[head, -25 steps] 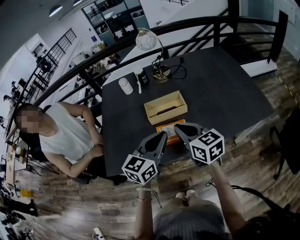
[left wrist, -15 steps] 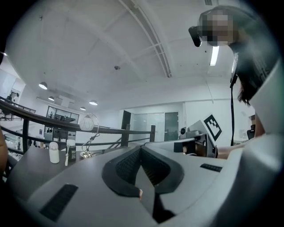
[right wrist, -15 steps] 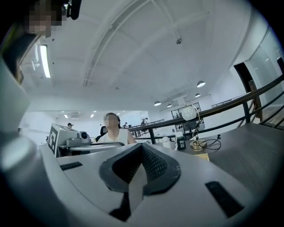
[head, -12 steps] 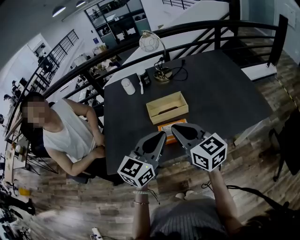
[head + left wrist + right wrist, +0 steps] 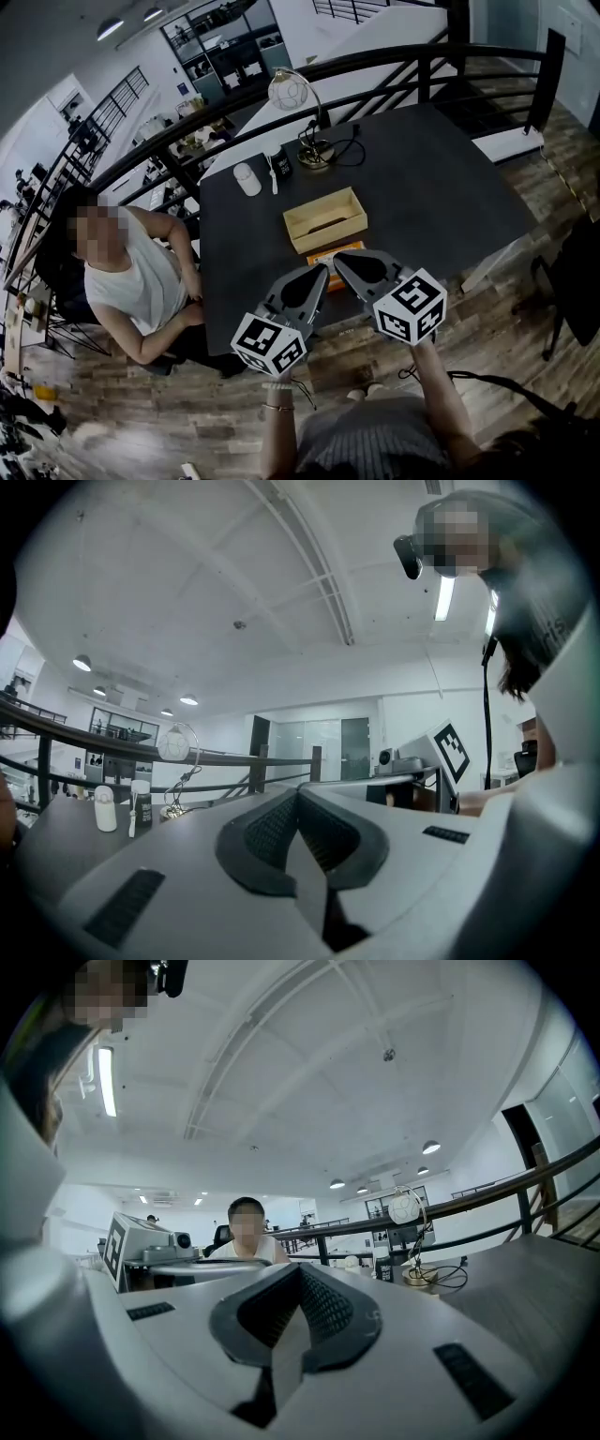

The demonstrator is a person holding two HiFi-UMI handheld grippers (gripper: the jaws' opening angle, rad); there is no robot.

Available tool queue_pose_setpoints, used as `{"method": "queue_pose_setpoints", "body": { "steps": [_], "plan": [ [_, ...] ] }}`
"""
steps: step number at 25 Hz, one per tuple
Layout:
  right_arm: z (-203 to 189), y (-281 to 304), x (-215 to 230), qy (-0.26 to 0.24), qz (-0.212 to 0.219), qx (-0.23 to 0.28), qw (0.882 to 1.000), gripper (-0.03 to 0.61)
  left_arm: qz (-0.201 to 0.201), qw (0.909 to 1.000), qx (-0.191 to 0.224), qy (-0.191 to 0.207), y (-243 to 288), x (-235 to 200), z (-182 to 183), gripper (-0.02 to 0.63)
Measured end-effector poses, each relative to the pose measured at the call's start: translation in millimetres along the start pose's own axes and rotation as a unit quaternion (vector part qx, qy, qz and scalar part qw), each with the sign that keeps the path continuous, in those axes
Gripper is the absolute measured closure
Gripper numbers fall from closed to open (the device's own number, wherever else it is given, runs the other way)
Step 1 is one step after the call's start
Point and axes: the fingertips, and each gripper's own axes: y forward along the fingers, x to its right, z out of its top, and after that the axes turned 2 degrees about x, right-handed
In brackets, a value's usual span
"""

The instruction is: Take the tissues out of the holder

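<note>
A wooden tissue holder lies open-topped in the middle of the dark table. An orange packet lies just in front of it, partly hidden by my grippers. My left gripper and right gripper hover side by side above the table's near edge, tips close to the packet. Both are shut with nothing between the jaws. In the left gripper view the left gripper points above the table toward the room. The right gripper does the same in the right gripper view. Neither gripper view shows the holder.
A globe desk lamp with its cable, a white bottle and a small dark item stand at the table's far edge. A person in a white top sits at the table's left side. A black railing runs behind.
Both grippers have drifted slightly left and down in the head view and stay shut. The seated person has shifted. The holder and the packet lie where they were.
</note>
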Motion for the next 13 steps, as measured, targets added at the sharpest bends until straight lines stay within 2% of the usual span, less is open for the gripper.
{"method": "queue_pose_setpoints", "body": {
  "steps": [13],
  "plan": [
    [-4.3,-1.0,1.7,-0.001,0.003,0.0,1.0,0.566,0.005,1.0,-0.001,0.002,-0.3,-1.4,0.1,0.606]
  ]
}}
